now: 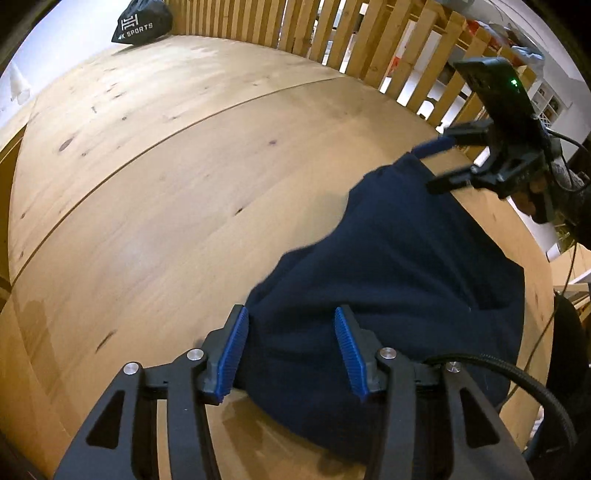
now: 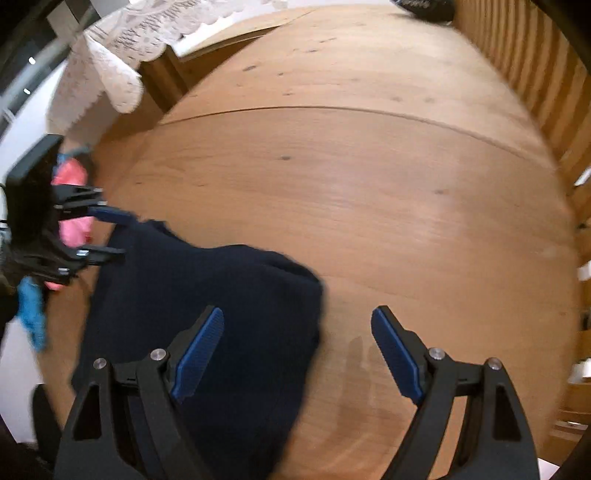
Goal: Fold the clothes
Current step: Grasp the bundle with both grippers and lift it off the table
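Observation:
A dark navy garment [image 1: 406, 258] lies bunched on the wooden table [image 1: 147, 184]. In the left wrist view my left gripper [image 1: 291, 319] stands open over the garment's near end, with cloth lying between its blue pads [image 1: 236, 343] but not pinched. My right gripper [image 1: 434, 166] is at the garment's far corner, jaws apart, its upper finger just beside the cloth. In the right wrist view my right gripper [image 2: 297, 321] is open, straddling the edge of the garment [image 2: 203, 288] with bare table under its right finger. The left gripper [image 2: 118, 234] shows at the cloth's far left corner.
A black sports bag [image 1: 142, 24] sits at the table's far corner by a wooden slat railing [image 1: 332, 33]. A white lace cloth [image 2: 122, 48] hangs beyond the table. Pink clothing [image 2: 72, 225] and blue clothing [image 2: 31, 314] lie off the left edge.

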`<state>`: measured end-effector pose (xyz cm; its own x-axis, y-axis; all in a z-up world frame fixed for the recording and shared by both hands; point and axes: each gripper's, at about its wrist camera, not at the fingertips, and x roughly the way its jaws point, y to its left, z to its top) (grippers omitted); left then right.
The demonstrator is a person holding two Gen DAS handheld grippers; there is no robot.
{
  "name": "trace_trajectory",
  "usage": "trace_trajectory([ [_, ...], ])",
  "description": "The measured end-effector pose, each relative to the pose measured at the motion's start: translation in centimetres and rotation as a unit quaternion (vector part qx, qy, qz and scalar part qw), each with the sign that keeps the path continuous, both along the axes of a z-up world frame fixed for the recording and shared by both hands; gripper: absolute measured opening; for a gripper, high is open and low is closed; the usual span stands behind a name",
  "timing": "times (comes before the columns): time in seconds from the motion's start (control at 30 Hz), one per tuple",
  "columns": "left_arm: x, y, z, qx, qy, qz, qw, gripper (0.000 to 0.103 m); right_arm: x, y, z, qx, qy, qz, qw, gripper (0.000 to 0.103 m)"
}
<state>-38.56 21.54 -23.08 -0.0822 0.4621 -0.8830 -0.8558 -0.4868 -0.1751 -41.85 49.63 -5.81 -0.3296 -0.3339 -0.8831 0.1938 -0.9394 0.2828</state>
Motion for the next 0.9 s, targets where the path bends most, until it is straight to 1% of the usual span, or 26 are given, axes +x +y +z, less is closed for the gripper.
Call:
trace_trajectory([
  [0.03, 0.1, -0.1, 0.2, 0.000, 0.002, -0.001, 1.0000, 0.047, 0.2, 0.3, -0.2, -0.017, -0.017, 0.005, 1.000, 0.012],
  [0.07, 0.3, -0.4, 0.5, -0.001, 0.006, -0.003, 1.0000, 0.047, 0.3, 0.6, -0.5, -0.029, -0.031, 0.007, 0.999, 0.006],
  [0.13, 0.6, -1.2, 1.0, -0.006, 0.013, -0.005, 0.9999, 0.047, 0.4, 1.1, -0.7, -0.035, -0.039, 0.006, 0.999, 0.005],
  [0.23, 0.4, -2.0, 1.2, -0.019, 0.013, -0.008, 0.9997, 0.052, -0.2, 0.4, -0.8, -0.027, -0.042, 0.018, 0.999, 0.006],
  [0.3, -0.1, -1.8, 0.7, -0.035, 0.018, -0.009, 0.9992, 0.053, -0.7, -0.4, -0.5, -0.004, -0.032, 0.028, 0.999, 0.011],
  [0.33, -0.4, -1.5, 0.4, -0.041, 0.020, -0.009, 0.9989, 0.053, -0.9, -0.8, -0.2, 0.014, -0.025, 0.029, 0.999, 0.021],
  [0.37, -0.7, -1.2, 0.1, -0.042, 0.017, -0.009, 0.9989, 0.053, -1.1, -1.2, -0.1, 0.034, -0.020, 0.031, 0.999, 0.035],
  [0.43, -1.3, -0.6, -0.7, -0.043, 0.002, -0.010, 0.9990, 0.053, -1.3, -1.7, 0.1, 0.072, -0.011, 0.040, 0.997, 0.053],
  [0.5, -1.8, 0.0, -1.5, -0.049, -0.012, -0.015, 0.9986, 0.053, -1.5, -2.3, -0.1, 0.092, -0.007, 0.059, 0.994, 0.054],
  [0.57, -1.7, 0.5, -1.9, -0.054, -0.009, -0.022, 0.9983, 0.055, -2.0, -2.9, -0.9, 0.092, -0.022, 0.080, 0.992, 0.054],
  [0.63, -1.7, 0.8, -2.0, -0.056, -0.007, -0.029, 0.9980, 0.056, -2.3, -3.1, -1.7, 0.082, -0.038, 0.091, 0.992, 0.055],
  [0.73, -1.7, 0.9, -2.0, -0.058, -0.008, -0.032, 0.9978, 0.056, -2.6, -2.8, -1.9, 0.050, -0.031, 0.093, 0.994, 0.058],
  [0.83, -1.6, 1.0, -2.0, -0.060, -0.007, -0.031, 0.9977, 0.054, -2.7, -2.2, -2.0, 0.024, -0.029, 0.090, 0.995, 0.057],
  [0.87, -1.5, 1.0, -1.9, -0.055, -0.011, -0.033, 0.9979, 0.045, -2.7, -1.9, -1.9, 0.017, -0.031, 0.089, 0.995, 0.053],
  [0.9, -1.3, 1.1, -1.9, -0.050, -0.016, -0.037, 0.9980, 0.030, -2.8, -1.7, -1.9, 0.007, -0.039, 0.091, 0.995, 0.044],
])
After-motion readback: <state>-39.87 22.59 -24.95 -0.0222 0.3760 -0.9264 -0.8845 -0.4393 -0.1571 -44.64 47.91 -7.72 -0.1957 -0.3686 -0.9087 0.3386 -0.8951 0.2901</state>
